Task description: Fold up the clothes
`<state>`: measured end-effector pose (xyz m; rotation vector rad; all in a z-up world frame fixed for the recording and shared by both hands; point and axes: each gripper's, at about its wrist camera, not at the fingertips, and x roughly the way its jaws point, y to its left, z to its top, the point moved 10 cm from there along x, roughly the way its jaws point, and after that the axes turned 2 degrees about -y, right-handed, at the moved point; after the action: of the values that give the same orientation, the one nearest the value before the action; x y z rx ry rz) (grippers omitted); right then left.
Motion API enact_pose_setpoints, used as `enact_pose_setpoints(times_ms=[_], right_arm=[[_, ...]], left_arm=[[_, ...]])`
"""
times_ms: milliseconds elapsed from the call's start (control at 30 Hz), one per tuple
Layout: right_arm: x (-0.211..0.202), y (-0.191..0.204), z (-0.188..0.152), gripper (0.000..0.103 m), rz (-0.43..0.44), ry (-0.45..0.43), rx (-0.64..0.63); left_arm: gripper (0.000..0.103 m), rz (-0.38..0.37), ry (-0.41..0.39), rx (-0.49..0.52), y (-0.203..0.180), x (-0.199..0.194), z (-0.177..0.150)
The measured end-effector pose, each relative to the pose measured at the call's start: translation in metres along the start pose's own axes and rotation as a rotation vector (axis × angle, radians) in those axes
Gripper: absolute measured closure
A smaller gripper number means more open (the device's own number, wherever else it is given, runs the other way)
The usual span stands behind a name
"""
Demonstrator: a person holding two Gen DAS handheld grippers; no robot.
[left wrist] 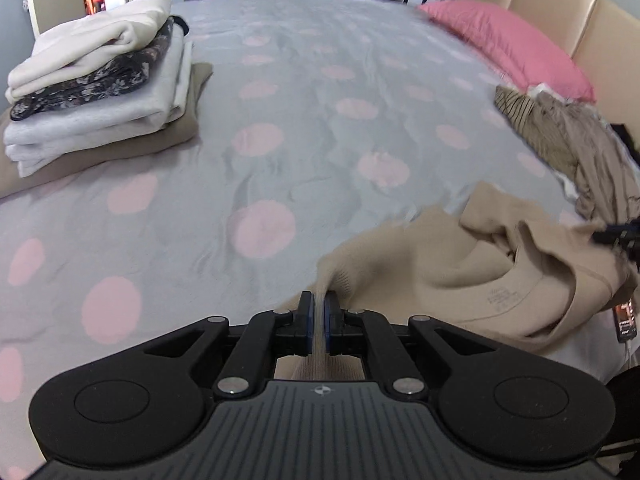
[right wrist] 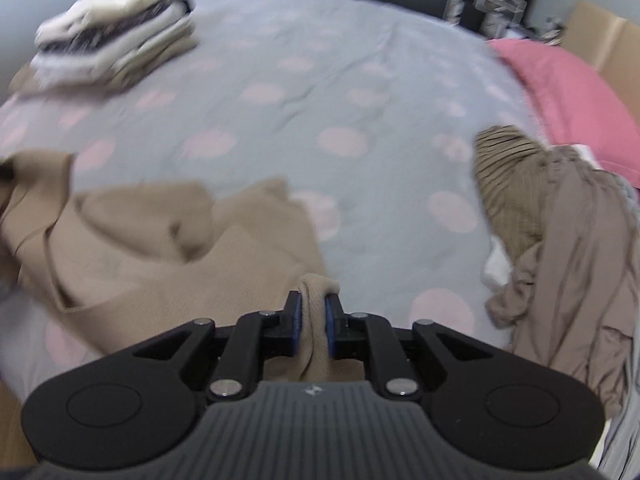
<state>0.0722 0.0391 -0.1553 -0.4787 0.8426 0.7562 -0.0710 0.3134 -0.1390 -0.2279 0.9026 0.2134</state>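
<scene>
A beige knit sweater (left wrist: 460,272) lies crumpled near the front edge of the grey bed cover with pink dots (left wrist: 304,112). My left gripper (left wrist: 319,300) is shut on a thin edge of it, low over the bed. In the right wrist view the same sweater (right wrist: 160,248) spreads to the left, and my right gripper (right wrist: 314,300) is shut on a thicker fold of it that bulges above the blue pads. The neck label side of the sweater faces up between the two grippers.
A stack of folded clothes (left wrist: 100,92) sits at the far left of the bed. A heap of unfolded brown garments (left wrist: 572,140) lies at the right, beside a pink pillow (left wrist: 508,48) and a cream headboard (left wrist: 560,12). A phone (left wrist: 626,320) lies at the right edge.
</scene>
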Motion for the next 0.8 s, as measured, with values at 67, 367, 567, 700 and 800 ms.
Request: enact_pose_setpoints(times_ms=[67,367,567,700,800], right_arm=[[0.000,0.006,-0.009,0.083,0.049,0.026,-0.037],[-0.022,-0.010,0.006,0.053,0.095,-0.030,-0.045],[-0.023,-0.029,0.042,0.035,0.168,-0.128,-0.032],[0.012,-0.013,0.035,0.037,0.254,-0.024,-0.092],[0.038,-0.005,0.022,0.053,0.268,0.056,-0.107]], left_arm=[[0.100,-0.044,0.021,0.043,-0.007,0.000,-0.008],[0.086,-0.072,0.103,0.133,-0.013,-0.002,-0.007],[0.083,-0.137,0.070,0.170,-0.009,0.000,0.027],[0.067,-0.187,0.113,0.142,-0.011,0.021,0.025],[0.067,-0.176,0.172,0.183,-0.012,0.036,0.011]])
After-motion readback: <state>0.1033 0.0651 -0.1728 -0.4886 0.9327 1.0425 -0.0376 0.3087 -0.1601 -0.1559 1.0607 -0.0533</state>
